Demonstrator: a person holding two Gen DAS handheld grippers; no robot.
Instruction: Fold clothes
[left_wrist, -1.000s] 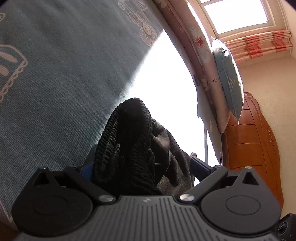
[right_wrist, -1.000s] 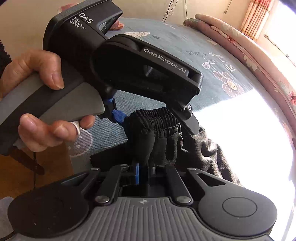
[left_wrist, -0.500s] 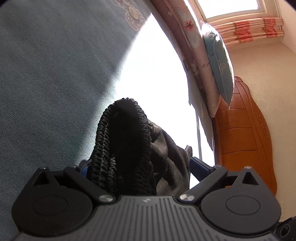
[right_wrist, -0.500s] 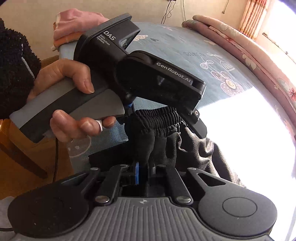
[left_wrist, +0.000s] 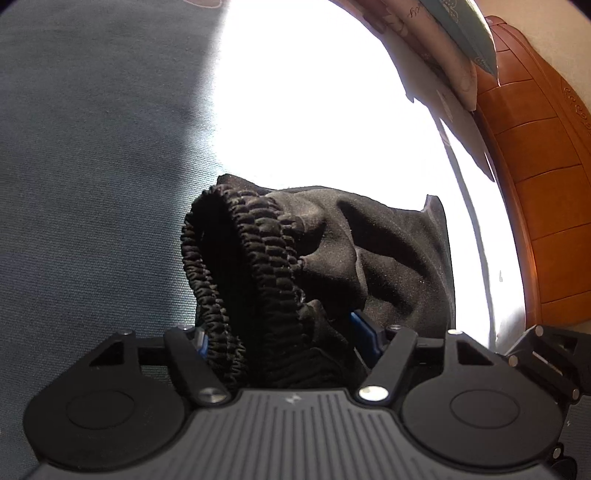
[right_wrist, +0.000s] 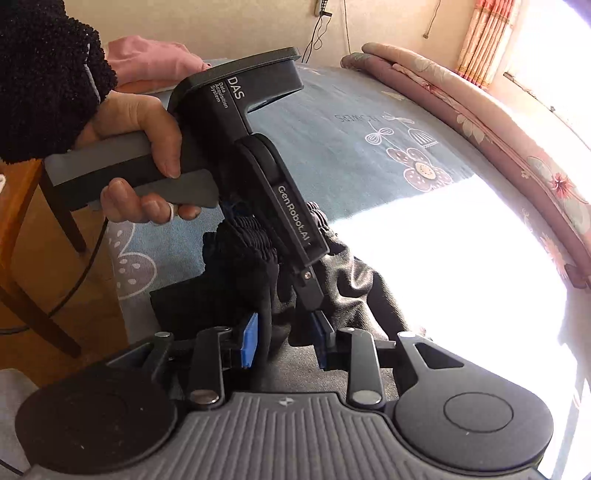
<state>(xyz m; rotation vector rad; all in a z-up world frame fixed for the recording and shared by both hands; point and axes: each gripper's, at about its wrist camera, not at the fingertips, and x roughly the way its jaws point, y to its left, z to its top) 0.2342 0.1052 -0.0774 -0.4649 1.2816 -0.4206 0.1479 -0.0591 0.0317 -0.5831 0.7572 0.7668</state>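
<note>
While the black trousers (left_wrist: 332, 258) bunch between my left gripper's (left_wrist: 288, 339) jaws, my right gripper's (right_wrist: 284, 339) jaws stand parted around loose cloth; I should grip the waistband evenly.

Harsh window sunlight blows out bed sheet (right_wrist: 424, 251) to white; elsewhere shaded, sharp; fisheye-bent edges.

Sunlit blue floral bedsheet (right_wrist: 369, 155), orange wooden headboard (left_wrist: 535, 155), cream wall (right_wrist: 229, 26), pink curtains (right_wrist: 484, 40)
</note>
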